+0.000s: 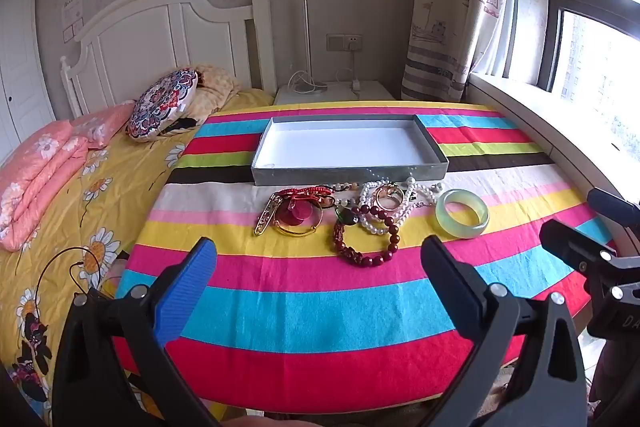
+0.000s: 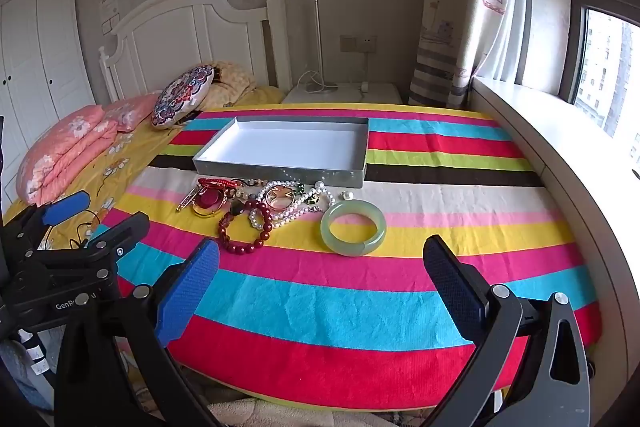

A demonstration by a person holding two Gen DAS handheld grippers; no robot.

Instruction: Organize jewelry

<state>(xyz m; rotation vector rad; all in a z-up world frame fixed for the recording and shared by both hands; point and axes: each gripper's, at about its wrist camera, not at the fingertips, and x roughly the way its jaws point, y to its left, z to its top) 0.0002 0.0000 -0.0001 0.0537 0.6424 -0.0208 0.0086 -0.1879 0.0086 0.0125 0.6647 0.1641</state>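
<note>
Closest to me, my left gripper [image 1: 318, 263] hangs above the near stripes of the striped cloth [image 1: 320, 307], its fingers spread wide with nothing between them; one blue pad [image 1: 184, 291] faces inward. My right gripper [image 2: 320, 267] is the same story: fingers parted, released, empty, hovering over the near side of the cloth. I can see the left one off to the left edge of the right wrist view, and the right one poking in at the right edge of the left wrist view, so the two sit side by side.

Moving out from the grippers, the dark red bead bracelet [image 1: 366, 241] is the nearest piece, lying flat on the yellow and pink stripes. Just to its right, apart from the heap, sits the pale green jade bangle [image 2: 353, 227], flat on the cloth. Behind the red beads comes the tangle: a white pearl strand [image 1: 380, 211] looped with a gold ring-shaped piece [image 1: 388, 197], then left of the beads a gold bangle [image 1: 298, 227] with a red disc pendant [image 1: 296, 215], a red cord bracelet [image 1: 306, 191] and a gold clip [image 1: 269, 214]. How they overlap I can't sort out.

Right behind the heap, almost touching it, is the grey shallow box [image 1: 350, 171], white inside, nothing in it.

Beyond the box, a white nightstand [image 1: 336, 93] and the bed's headboard [image 1: 160, 35].
</note>
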